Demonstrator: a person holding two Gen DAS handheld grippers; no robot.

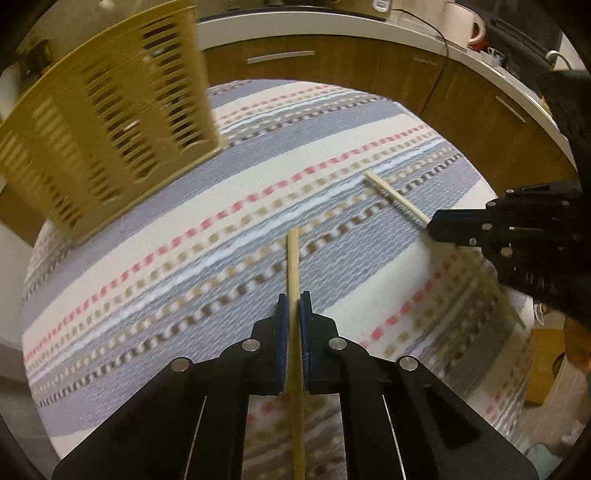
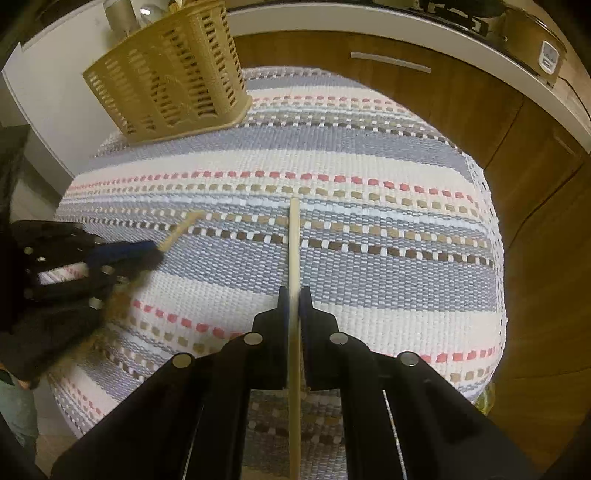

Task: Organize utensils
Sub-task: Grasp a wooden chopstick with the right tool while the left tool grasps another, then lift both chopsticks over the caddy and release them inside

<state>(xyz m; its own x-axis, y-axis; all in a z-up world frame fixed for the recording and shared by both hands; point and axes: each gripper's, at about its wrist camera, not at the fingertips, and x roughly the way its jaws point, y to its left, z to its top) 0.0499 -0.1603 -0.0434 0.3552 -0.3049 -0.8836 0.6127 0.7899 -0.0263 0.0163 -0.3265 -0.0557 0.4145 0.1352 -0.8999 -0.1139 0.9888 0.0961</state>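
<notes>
My left gripper (image 1: 294,306) is shut on a wooden chopstick (image 1: 293,258) that points forward above the striped tablecloth (image 1: 166,266). My right gripper (image 2: 294,299) is shut on a second wooden chopstick (image 2: 294,240), also held above the cloth. Each gripper shows in the other's view: the right one (image 1: 436,225) at the right with its chopstick (image 1: 391,194), the left one (image 2: 155,251) at the left with its chopstick (image 2: 181,229). A tan slotted utensil basket (image 1: 110,122) stands at the table's far left, ahead of both grippers; it also shows in the right wrist view (image 2: 170,74).
Wooden cabinets with metal handles (image 1: 280,57) curve behind the table under a white counter (image 2: 406,29). A white mug (image 1: 465,26) and small items sit on the counter. The table's right edge (image 2: 498,258) drops to the floor.
</notes>
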